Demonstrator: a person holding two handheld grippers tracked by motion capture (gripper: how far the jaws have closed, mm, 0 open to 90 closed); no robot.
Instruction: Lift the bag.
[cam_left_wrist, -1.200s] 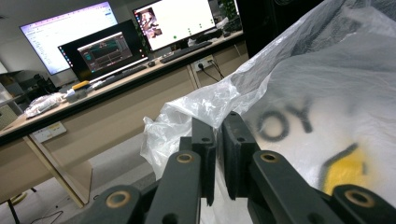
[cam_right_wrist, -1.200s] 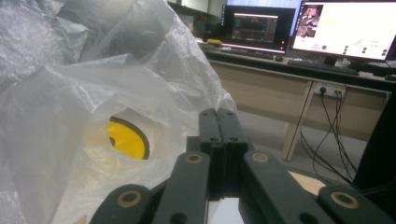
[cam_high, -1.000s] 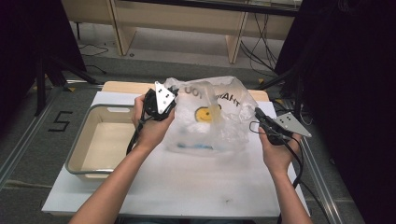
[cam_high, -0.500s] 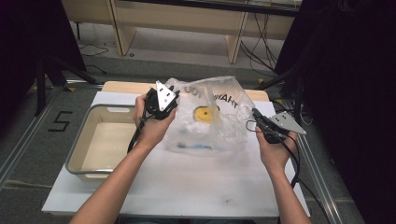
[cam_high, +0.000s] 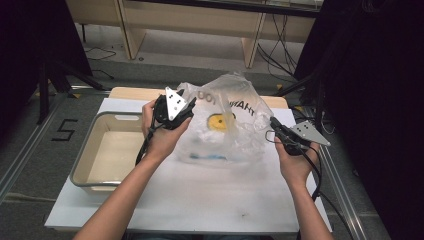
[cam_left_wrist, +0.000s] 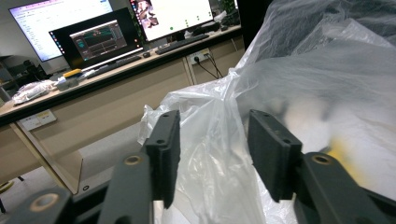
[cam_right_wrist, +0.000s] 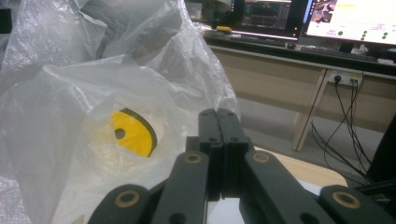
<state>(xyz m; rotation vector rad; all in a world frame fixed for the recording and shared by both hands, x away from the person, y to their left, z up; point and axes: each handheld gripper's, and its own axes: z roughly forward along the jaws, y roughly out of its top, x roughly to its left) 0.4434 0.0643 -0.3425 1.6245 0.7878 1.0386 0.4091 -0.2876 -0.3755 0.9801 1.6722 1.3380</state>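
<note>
A clear plastic bag (cam_high: 235, 125) with printed letters stands crumpled on the white table top (cam_high: 225, 200). Inside lie a yellow disc (cam_high: 217, 121) with a hole and something blue (cam_high: 210, 157). My left gripper (cam_high: 190, 106) is at the bag's upper left edge. Its jaws have just been opening, and in the left gripper view they (cam_left_wrist: 212, 126) stand apart with a fold of the bag (cam_left_wrist: 219, 154) loose between them. My right gripper (cam_high: 272, 121) is at the bag's right edge, jaws pressed together (cam_right_wrist: 217, 112). Whether film is pinched there I cannot tell. The disc (cam_right_wrist: 133, 133) shows through the bag (cam_right_wrist: 56, 102).
A shallow beige tray (cam_high: 82, 165) sits on the left part of the table, beside my left forearm. A wooden board edge (cam_high: 130, 92) runs behind the bag. Beyond the table stands a desk with monitors (cam_left_wrist: 93, 37) and cables (cam_right_wrist: 341, 116).
The left gripper's jaws have parted around the bag's edge. Both hands stay in place, and the bag has barely shifted.
</note>
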